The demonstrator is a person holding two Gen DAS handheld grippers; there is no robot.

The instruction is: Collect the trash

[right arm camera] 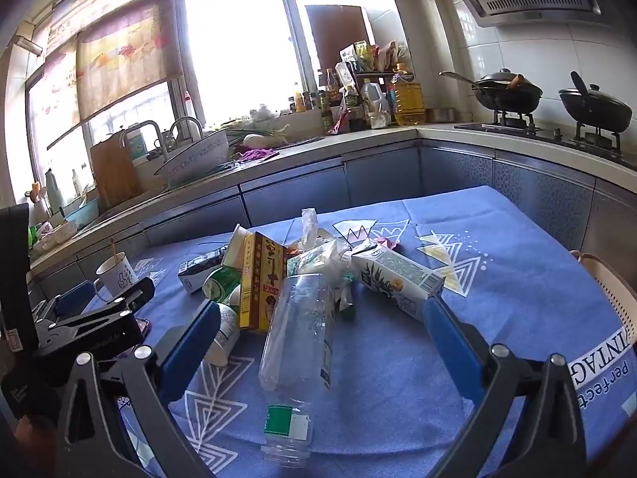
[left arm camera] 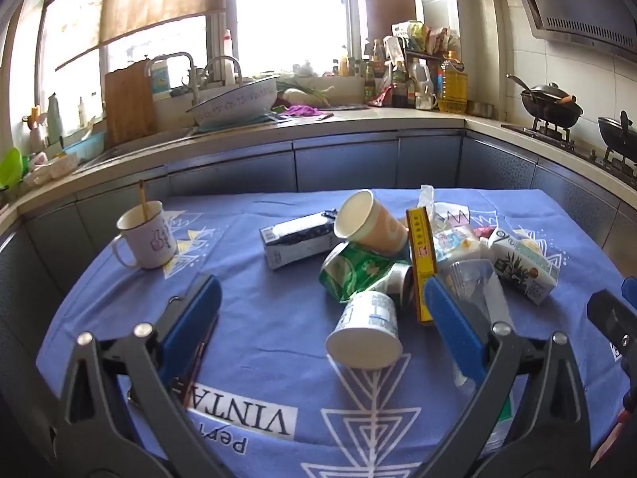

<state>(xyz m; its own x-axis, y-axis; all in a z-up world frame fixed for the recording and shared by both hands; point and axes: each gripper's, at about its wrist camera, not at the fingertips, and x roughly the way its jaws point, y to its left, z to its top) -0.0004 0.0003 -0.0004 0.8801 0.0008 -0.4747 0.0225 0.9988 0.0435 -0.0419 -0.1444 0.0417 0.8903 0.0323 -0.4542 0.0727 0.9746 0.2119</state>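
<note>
Left gripper [left arm camera: 322, 310]: wide open, holding nothing. It hangs over the near side of the table, tipped down a bit.
Right gripper [right arm camera: 322, 338]: wide open too, nothing held. The bottle lies between its two blue fingers, but they do not touch it.
Table [left arm camera: 258, 338]: it has a blue cloth with white shapes on it.
Trash: all in one heap in the middle of the table, toward the far edge.
Bottle [right arm camera: 298, 342]: clear plastic, lying down, on the near side of the heap. Its neck points to the near edge. It looks soft and slippery.
White cup [left arm camera: 368, 332]: lying on its side, on the near side of the heap, right in front of the left gripper.
Green can [left arm camera: 350, 273]: just behind the white cup, with the tan cup [left arm camera: 370, 223] resting on top.
Yellow box [left arm camera: 421, 263]: standing tilted in the heap, beside the bottle.
Cartons: a dark carton [left arm camera: 296, 241] at the left of the heap, a milk carton [right arm camera: 398, 279] at the right.
Mug [left arm camera: 145, 241]: near the far left corner, upright, with a stick in it. It may not be trash, so leave it.
Basket [right arm camera: 621, 302]: a pale rim at the right edge of the table. It may be for the trash, but I cannot tell.
Step now: I think it is picking the first piece.
How to do it well: take the near pieces first. Go down slow, pinch the bottle at its middle, and squeeze gently so it does not pop out. Do not bump the heap.
</note>
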